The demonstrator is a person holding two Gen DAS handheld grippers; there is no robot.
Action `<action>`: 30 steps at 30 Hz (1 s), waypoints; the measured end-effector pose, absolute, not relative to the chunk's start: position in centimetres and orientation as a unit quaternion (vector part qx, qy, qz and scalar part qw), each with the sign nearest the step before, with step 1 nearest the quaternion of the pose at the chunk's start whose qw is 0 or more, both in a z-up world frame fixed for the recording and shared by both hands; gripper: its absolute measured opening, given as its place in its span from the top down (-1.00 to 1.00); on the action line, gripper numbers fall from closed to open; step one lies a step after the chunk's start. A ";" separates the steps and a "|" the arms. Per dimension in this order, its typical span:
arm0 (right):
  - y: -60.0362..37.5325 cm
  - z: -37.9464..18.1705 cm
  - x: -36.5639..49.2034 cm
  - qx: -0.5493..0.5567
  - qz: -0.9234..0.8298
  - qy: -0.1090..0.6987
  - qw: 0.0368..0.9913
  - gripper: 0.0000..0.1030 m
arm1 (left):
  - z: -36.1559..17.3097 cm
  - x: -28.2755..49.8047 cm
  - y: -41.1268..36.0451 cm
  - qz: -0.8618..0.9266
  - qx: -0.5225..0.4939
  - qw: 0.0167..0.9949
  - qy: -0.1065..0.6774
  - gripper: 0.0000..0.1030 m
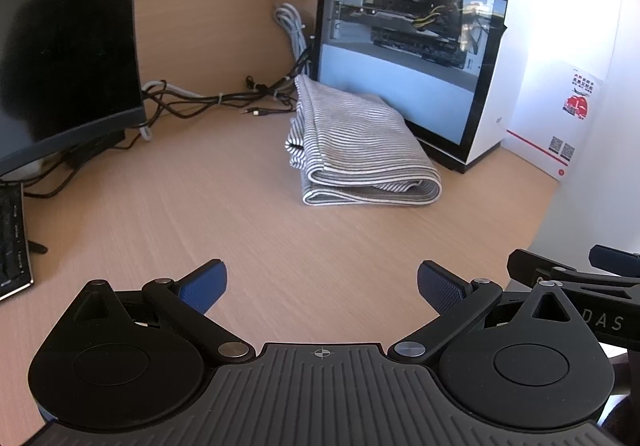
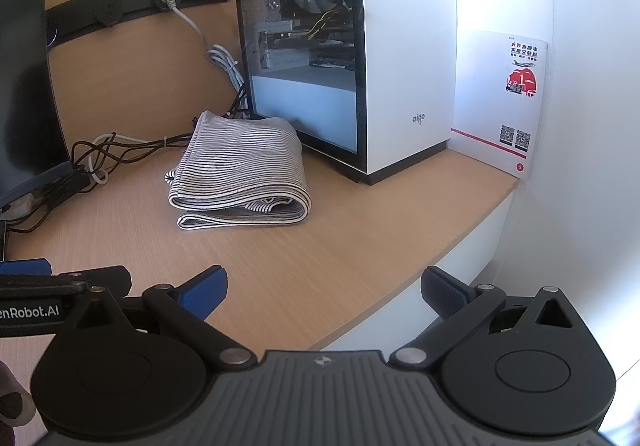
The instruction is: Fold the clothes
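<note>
A striped grey-and-white garment (image 1: 356, 150) (image 2: 240, 174) lies folded in a thick stack on the wooden desk (image 1: 200, 206) (image 2: 320, 258), just in front of the computer case. My left gripper (image 1: 322, 286) is open over bare desk, well short of the garment, with nothing between its blue pads (image 1: 208, 286). My right gripper (image 2: 324, 290) is also open and holds nothing; it hovers near the desk's front right edge. Each gripper shows at the side of the other's view, so they sit side by side.
A white computer case (image 1: 420, 26) (image 2: 360, 66) with a glass panel stands behind the garment. A dark monitor (image 1: 68, 46) fills the left, with tangled cables (image 1: 208, 98) behind it and a keyboard (image 1: 12, 238) at the left edge. A white wall (image 2: 580, 166) bounds the desk's right.
</note>
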State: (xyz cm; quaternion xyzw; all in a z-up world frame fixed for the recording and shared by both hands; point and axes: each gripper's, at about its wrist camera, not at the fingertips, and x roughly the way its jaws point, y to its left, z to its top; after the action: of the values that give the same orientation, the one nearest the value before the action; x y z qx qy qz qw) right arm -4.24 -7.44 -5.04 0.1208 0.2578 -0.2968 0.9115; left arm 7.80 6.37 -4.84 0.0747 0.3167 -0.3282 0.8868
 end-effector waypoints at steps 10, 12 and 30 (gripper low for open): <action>-7.4 -5.0 -4.0 0.117 -0.298 0.258 0.911 -1.00 | -5.0 8.1 6.4 -0.326 0.074 0.886 0.322 -1.00; -7.5 -5.0 -4.0 0.117 -0.299 0.259 0.911 -1.00 | -5.1 8.1 6.3 -0.327 0.074 0.885 0.323 -1.00; -7.4 -5.3 -3.0 0.119 -0.298 0.265 0.909 -1.00 | -5.3 9.1 6.3 -0.322 0.071 0.889 0.319 -1.00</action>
State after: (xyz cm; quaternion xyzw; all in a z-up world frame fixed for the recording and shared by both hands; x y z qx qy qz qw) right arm -2.96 -7.40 -5.29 0.1190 0.2649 -0.2978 0.9094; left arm 9.14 6.28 -5.31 0.0710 0.3193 -0.3216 0.8886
